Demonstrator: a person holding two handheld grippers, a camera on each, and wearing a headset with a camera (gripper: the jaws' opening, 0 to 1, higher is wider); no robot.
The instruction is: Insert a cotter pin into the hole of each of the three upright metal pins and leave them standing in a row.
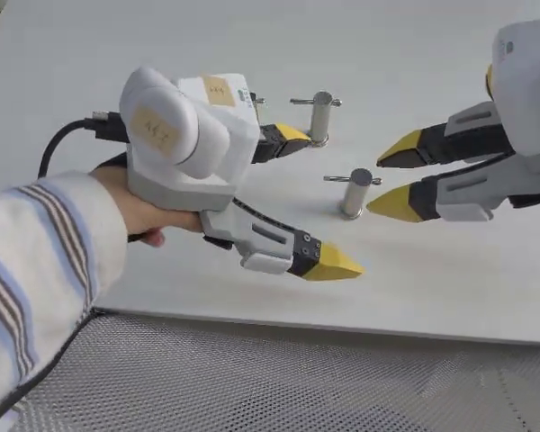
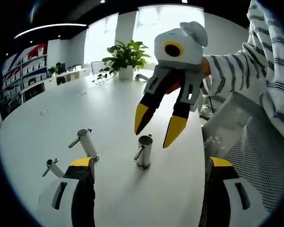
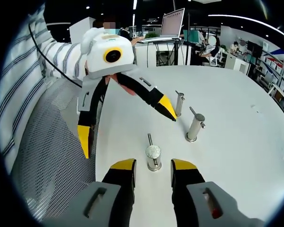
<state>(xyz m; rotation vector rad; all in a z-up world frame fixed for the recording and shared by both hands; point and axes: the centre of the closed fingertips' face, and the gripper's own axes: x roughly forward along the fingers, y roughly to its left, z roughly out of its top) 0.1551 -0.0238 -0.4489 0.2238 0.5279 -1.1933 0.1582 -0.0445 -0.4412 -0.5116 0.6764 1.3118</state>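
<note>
Pins upright, cotter pins through tops

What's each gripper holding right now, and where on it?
Nothing. The left gripper and right gripper are both open; the right's jaws are near a pin but not closed on it.

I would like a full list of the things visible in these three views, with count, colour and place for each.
metal pins: three, silver, upright on the table
cotter pins: three, silver, one through each metal pin near its top
table: one, white, under the pins
potted plant: one, green in a white pot, far end of the table
mesh surface: one, grey, by the table's near edge
cable: one, black, behind the left gripper
sleeve: one, striped
left gripper: white, yellow tips, open
right gripper: white, yellow tips, open around one pin
</note>
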